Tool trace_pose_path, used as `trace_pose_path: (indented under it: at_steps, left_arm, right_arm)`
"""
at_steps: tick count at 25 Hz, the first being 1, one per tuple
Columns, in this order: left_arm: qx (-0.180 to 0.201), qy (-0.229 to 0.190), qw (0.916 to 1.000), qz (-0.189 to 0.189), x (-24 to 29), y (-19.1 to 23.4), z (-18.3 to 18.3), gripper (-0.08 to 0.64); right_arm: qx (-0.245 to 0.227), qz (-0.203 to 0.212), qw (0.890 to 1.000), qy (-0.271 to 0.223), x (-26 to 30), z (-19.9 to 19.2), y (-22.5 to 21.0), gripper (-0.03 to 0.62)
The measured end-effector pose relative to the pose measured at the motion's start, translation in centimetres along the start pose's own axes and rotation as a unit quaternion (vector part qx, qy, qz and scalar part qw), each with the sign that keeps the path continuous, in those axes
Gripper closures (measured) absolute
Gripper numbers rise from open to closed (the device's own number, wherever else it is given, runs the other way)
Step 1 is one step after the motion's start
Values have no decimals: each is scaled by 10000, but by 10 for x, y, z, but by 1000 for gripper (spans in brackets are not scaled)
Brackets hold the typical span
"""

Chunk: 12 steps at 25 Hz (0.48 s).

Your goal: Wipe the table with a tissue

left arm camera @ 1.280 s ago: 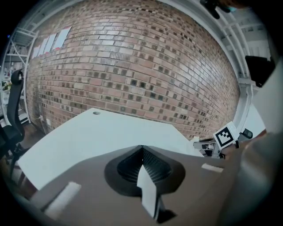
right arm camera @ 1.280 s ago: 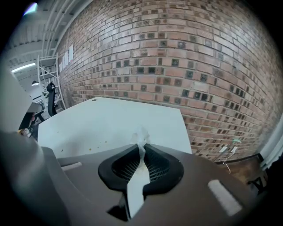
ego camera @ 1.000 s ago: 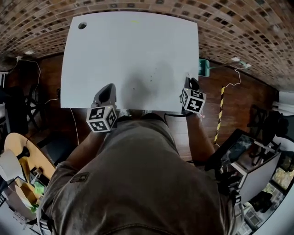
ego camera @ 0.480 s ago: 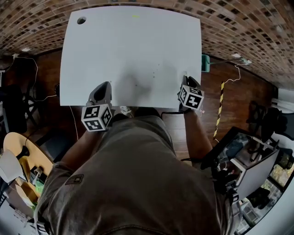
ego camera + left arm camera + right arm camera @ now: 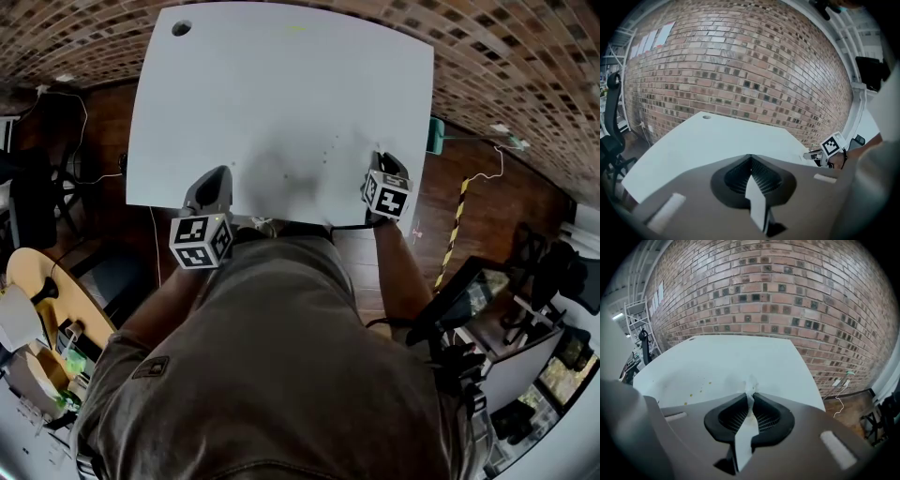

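The white table (image 5: 272, 84) fills the head view's upper half. My right gripper (image 5: 382, 161) rests over its near right corner, shut on a white tissue (image 5: 750, 383) whose crumpled tip pokes out past the jaws. Small yellowish specks (image 5: 700, 389) dot the tabletop just left of it. My left gripper (image 5: 215, 180) sits over the near left edge, shut, with nothing sticking out beyond its tips (image 5: 750, 158). The right gripper's marker cube (image 5: 832, 145) shows at the right of the left gripper view.
A round cable hole (image 5: 181, 28) is in the table's far left corner, and a faint yellow-green mark (image 5: 296, 28) lies at the far edge. A brick wall (image 5: 778, 291) stands behind the table. A teal object (image 5: 436, 134) and cables lie to the right.
Both grippers stay at the table's near edge, still shut. The head view has shifted slightly, and the right gripper has edged a little farther onto the table.
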<state>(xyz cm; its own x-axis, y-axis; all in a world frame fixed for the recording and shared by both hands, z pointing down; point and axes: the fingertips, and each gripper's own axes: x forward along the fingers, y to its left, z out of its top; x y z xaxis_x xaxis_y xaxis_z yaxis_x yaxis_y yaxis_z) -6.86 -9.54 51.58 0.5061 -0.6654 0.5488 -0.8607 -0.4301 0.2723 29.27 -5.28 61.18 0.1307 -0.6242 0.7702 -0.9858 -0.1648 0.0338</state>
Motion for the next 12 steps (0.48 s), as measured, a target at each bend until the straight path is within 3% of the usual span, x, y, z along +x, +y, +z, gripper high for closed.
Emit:
trace_pose_path:
  at_steps: [12]
  left_arm:
    - [-150, -75, 9996, 245, -6, 14, 0, 558]
  right_arm:
    - [-476, 388, 9981, -38, 19, 21, 45, 547]
